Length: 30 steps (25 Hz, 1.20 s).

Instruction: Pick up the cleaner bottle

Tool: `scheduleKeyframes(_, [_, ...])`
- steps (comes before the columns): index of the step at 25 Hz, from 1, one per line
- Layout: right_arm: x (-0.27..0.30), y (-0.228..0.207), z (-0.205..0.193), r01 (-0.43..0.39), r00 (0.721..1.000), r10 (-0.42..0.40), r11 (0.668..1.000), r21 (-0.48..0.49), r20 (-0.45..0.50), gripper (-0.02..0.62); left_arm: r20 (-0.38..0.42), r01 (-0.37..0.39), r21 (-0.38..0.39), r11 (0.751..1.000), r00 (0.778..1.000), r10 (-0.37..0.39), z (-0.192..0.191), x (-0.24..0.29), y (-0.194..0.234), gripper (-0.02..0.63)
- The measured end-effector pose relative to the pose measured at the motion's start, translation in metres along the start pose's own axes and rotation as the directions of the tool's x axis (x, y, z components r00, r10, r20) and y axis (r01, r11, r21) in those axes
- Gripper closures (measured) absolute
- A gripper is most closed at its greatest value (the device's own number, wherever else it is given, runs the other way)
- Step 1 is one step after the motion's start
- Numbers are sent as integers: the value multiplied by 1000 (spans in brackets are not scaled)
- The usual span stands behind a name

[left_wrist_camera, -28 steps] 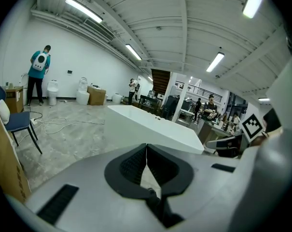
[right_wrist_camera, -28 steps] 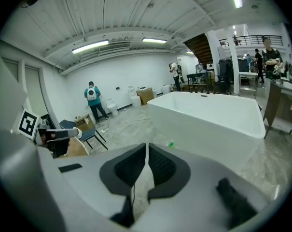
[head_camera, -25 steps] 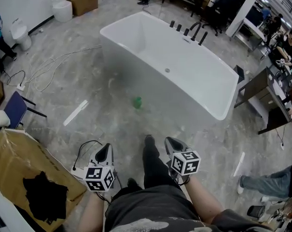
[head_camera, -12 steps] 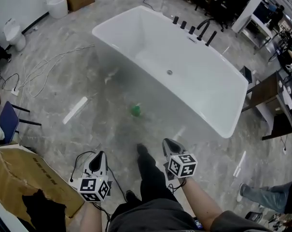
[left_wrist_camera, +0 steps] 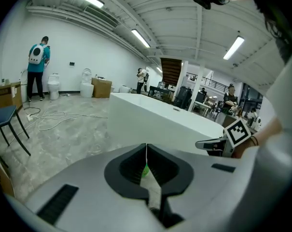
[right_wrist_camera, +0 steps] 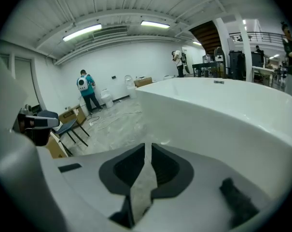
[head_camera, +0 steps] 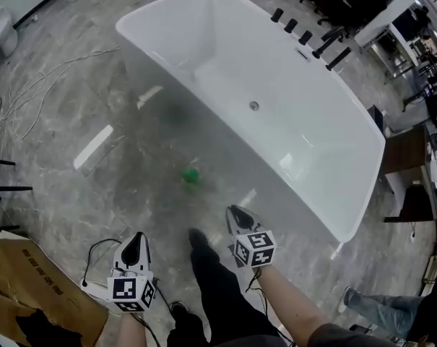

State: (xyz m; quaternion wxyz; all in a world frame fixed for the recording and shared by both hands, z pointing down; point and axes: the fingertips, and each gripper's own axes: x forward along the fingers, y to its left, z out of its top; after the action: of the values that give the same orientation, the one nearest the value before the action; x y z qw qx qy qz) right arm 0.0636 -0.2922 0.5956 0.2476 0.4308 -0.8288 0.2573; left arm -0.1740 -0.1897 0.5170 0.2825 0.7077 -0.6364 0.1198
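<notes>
The cleaner bottle, a small green blur, sits on the grey marbled floor near the outer wall of the white bathtub, well ahead of both claws. The right claw is nearer, with the bottle ahead and to its left. The left claw has it ahead and to the right. Both claws are clenched and empty, so 1 must release before reaching. The bottle's long axis is too blurred to tell. Cables trail across the workshop floor.
</notes>
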Motion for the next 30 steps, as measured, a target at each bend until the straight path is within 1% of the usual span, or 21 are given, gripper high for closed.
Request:
scheduleKeyframes(2, [37, -9, -14, -11, 1000, 11, 1000, -19, -23, 561, -21, -3, 6, 1000, 1000, 3, -18, 33, 10, 591])
scheduleKeyframes(4, [75, -17, -34, -34, 998, 33, 999, -21, -53, 557, -38, 0, -9, 1000, 999, -1, -38, 66, 19, 591])
scheduleKeyframes(5, [93, -21, -45, -51, 996, 49, 999, -16, -70, 532, -46, 1, -24, 1000, 999, -2, -49, 81, 23, 591])
scheduleKeyframes(6, [110, -25, -57, -67, 994, 65, 998, -10, -87, 475, -54, 3, -39, 999, 999, -5, -60, 95, 26, 591])
scheduleKeyframes(7, [126, -29, -70, -79, 991, 78, 997, -8, -105, 445, -62, 6, -49, 999, 998, -9, -71, 109, 30, 591])
scheduleKeyframes(11, [190, -49, -118, -108, 980, 94, 992, -70, -178, 404, -87, 31, -45, 999, 996, -34, -111, 173, 41, 591])
scheduleKeyframes(13, [219, -59, -135, -117, 977, 96, 988, -101, -189, 391, -79, 45, -38, 998, 996, -48, -127, 205, 46, 591])
scheduleKeyframes(17, [261, -76, -161, -142, 979, 117, 980, -143, -169, 387, -55, 68, -35, 997, 996, -70, -162, 253, 51, 591])
scheduleKeyframes(21, [293, -81, -192, -161, 978, 134, 973, -167, -159, 379, -53, 82, -57, 995, 995, -85, -203, 278, 64, 591])
scheduleKeyframes(24, [319, -84, -202, -135, 988, 119, 974, -184, -95, 349, -39, 85, -78, 993, 995, -88, -228, 297, 81, 591])
scheduleKeyframes(27, [347, -91, -210, -119, 993, 114, 969, -218, -36, 317, -15, 75, -77, 994, 997, -77, -243, 320, 96, 591])
scheduleKeyframes(30, [369, -95, -227, -156, 988, 154, 964, -218, -26, 306, 7, 68, -68, 995, 998, -68, -254, 341, 104, 591])
